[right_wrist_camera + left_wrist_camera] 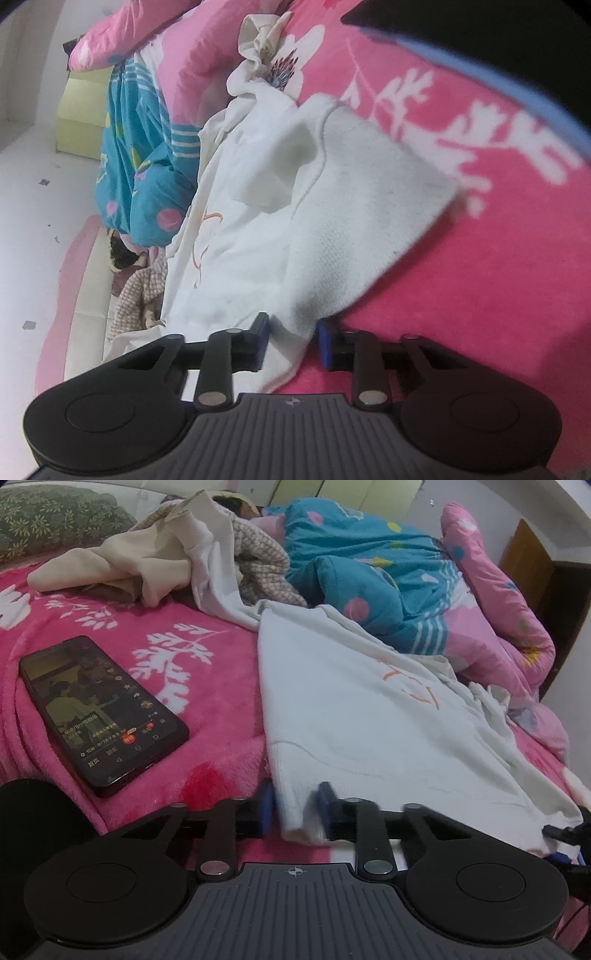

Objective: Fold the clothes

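Left gripper pinches the hem of the white knit sweater | right gripper clamps another corner — soft, ribbed fabric bunched between blue pads | sweater sprawls across the fuzzy pink blanket, beside a glossy black phone.

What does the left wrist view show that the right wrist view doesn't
Only the left wrist view shows the phone lying screen-up on the pink blanket, the beige garment and the green patterned pillow. Only the right wrist view shows the white floor and the yellow-green cabinet. Both show the white sweater, with fabric between the blue pads of the left gripper and the right gripper, plus the teal quilt.
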Demonstrator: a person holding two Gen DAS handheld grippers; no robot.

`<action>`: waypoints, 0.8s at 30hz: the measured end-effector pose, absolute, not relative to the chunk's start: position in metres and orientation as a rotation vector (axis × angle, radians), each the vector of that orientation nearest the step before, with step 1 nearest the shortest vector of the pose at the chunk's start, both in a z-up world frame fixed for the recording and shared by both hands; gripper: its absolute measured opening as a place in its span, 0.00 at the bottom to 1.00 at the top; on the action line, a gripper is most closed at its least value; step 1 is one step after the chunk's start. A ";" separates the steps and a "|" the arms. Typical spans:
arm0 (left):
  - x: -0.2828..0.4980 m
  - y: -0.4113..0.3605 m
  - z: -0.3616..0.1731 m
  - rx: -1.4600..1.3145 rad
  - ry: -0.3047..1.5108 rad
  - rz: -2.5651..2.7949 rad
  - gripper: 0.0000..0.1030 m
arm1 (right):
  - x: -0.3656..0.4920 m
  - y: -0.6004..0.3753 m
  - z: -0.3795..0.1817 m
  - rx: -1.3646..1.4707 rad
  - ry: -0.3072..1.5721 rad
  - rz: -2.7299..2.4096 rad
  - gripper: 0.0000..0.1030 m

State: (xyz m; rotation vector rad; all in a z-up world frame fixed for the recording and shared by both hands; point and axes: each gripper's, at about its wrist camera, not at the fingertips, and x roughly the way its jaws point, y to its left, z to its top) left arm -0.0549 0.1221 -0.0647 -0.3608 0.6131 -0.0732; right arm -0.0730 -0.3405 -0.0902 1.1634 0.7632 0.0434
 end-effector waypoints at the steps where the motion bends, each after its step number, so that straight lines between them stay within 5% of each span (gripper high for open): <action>1: -0.054 0.122 -0.065 -0.362 0.609 -0.068 0.10 | -0.073 -0.340 -0.092 1.168 0.757 0.049 0.17; 5: -0.058 0.115 -0.057 -0.329 0.576 -0.047 0.04 | -0.078 -0.338 -0.093 1.190 0.722 0.072 0.06; 19: -0.107 0.149 0.002 -0.328 0.476 -0.007 0.02 | -0.140 -0.305 -0.049 1.141 0.677 0.202 0.04; 24: -0.108 0.151 -0.013 -0.264 0.556 0.001 0.02 | -0.169 -0.294 -0.049 1.131 0.720 0.216 0.04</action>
